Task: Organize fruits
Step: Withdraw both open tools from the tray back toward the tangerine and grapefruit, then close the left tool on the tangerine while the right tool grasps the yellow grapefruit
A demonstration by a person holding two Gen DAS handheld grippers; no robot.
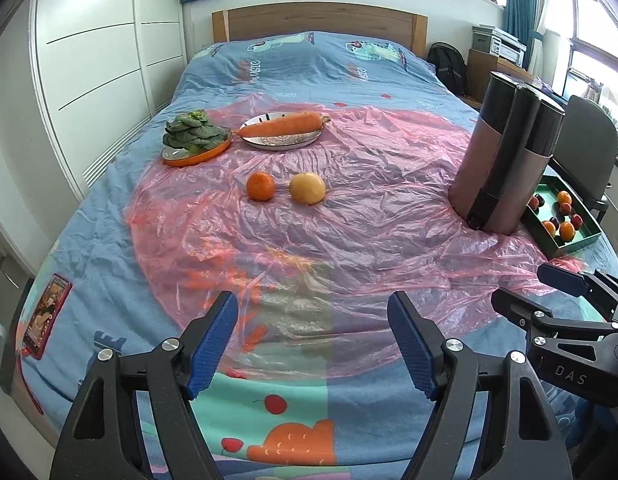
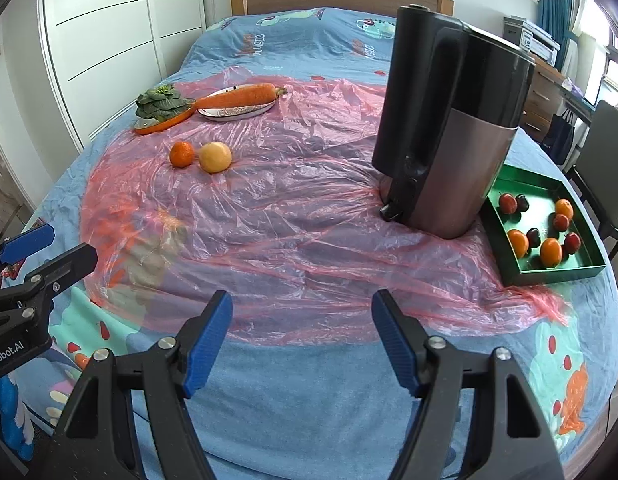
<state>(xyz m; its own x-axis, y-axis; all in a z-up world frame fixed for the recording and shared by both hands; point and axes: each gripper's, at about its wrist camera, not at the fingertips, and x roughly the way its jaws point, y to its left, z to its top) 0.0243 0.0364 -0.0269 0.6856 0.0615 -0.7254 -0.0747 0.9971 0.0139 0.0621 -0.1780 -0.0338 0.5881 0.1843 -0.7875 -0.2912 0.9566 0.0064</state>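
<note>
An orange (image 1: 261, 186) and a pale yellow round fruit (image 1: 307, 188) lie side by side on the pink plastic sheet (image 1: 349, 220), far ahead of both grippers. They also show in the right wrist view: the orange (image 2: 181, 154) and the yellow fruit (image 2: 215, 157). At the right, a green tray (image 2: 549, 270) holds several small orange and dark red fruits. My left gripper (image 1: 313, 308) is open over the sheet's near edge with nothing between its fingers. My right gripper (image 2: 303, 304) is open too, and empty, beside the left one.
A tall dark juicer (image 2: 449, 120) stands between the loose fruits and the green tray. At the back left, a carrot (image 1: 283, 124) rests on a white plate (image 1: 277, 143) beside leafy greens (image 1: 193, 132) on an orange plate. A red-cased phone (image 1: 45, 312) lies at the bed's left edge.
</note>
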